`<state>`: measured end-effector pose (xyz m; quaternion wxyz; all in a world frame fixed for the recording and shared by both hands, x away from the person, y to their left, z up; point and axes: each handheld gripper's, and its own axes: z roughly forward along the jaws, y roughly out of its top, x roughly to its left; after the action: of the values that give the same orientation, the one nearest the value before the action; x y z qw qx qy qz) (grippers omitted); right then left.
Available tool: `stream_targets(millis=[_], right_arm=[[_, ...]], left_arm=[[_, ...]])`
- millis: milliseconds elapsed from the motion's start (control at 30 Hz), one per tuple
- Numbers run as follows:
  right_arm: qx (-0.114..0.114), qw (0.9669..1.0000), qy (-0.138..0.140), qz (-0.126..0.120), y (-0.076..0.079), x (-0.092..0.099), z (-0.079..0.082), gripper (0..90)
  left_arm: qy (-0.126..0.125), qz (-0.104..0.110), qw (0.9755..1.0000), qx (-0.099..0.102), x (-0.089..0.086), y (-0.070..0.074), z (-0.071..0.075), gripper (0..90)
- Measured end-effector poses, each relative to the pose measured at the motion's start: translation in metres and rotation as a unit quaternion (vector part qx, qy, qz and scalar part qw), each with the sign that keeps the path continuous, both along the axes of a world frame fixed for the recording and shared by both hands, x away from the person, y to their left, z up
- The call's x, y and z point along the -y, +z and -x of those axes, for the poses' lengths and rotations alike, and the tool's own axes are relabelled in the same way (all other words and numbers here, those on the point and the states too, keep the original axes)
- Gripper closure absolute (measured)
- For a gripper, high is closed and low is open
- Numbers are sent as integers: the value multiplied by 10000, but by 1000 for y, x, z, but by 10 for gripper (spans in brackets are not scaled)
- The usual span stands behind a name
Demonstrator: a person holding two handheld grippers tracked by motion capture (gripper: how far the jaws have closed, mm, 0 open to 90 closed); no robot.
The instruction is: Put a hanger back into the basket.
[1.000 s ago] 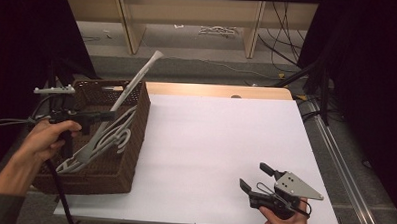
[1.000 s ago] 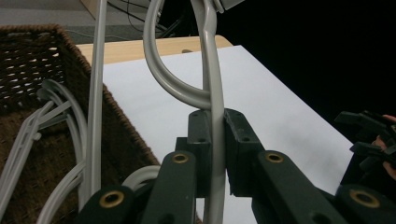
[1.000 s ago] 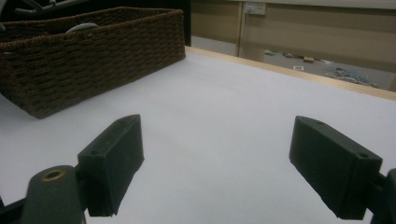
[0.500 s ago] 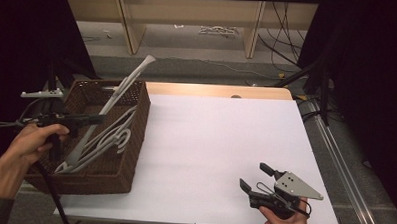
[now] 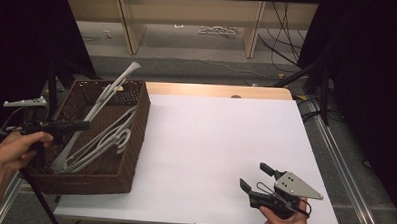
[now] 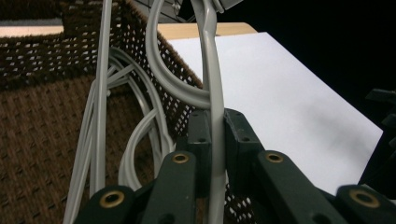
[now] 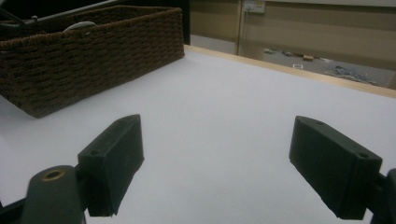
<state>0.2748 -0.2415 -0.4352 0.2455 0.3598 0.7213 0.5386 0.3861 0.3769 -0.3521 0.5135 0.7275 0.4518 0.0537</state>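
High view: left tongs (image 5: 83, 124) sit over the near-left part of the dark brown woven wicker basket (image 5: 130, 139), which stands at the left edge of the white surface (image 5: 225, 143). Several pale grey plastic clothes hangers (image 5: 105, 141) lie piled inside the basket; one of them leans up and sticks out past the far rim, likely because it is being tipped by the grip.

Left gripper view: the jaws are clamped tight on a thin grey hanger bar (image 6: 214, 116) running straight up between the pads, with the curved hook (image 6: 161, 70) of that hanger looping just beside it. Grip is on the slim stem, probably since that is the only part narrow enough to pinch and it lets the hanger be drawn out of the tangle. The other hangers rest lower on the basket floor, touching each other.

Right tongs (image 5: 256, 181) rest low at the near-right corner of the surface, well apart from the basket. Right gripper view: jaws spread wide, nothing between them, bare white top ahead and the basket wall (image 7: 93, 51) off to the left. Looks parked out of the way, maybe waiting to take the hanger once it clears the rim.

Risk: neighbouring hangers may snag on the hook.
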Motion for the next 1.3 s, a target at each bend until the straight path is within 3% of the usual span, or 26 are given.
stream_targets(millis=[400,433,500,833,1033,1167,1300], right_arm=[[-4,10000,-11,15,0,0,0,187],[28,10000,11,-75,-1,-2,-1,187],[-3,10000,-15,23,0,0,0,187],[2,10000,-27,34,0,1,0,187],[1,10000,-10,26,0,0,0,187],[-34,10000,-14,5,0,0,0,187],[-1,10000,-2,24,0,0,0,187]], left_arm=[[-146,-160,9998,-40,-14,-18,14,818],[-164,-185,9997,-53,-15,-18,14,818],[-171,-199,9996,-76,-14,-19,14,818],[-241,-588,9975,-301,-3,-28,7,817],[-347,-947,9936,-517,4,-34,1,816],[-455,-1189,9896,-672,8,-40,-2,815],[-451,-1309,9879,-702,10,-41,-3,813]])
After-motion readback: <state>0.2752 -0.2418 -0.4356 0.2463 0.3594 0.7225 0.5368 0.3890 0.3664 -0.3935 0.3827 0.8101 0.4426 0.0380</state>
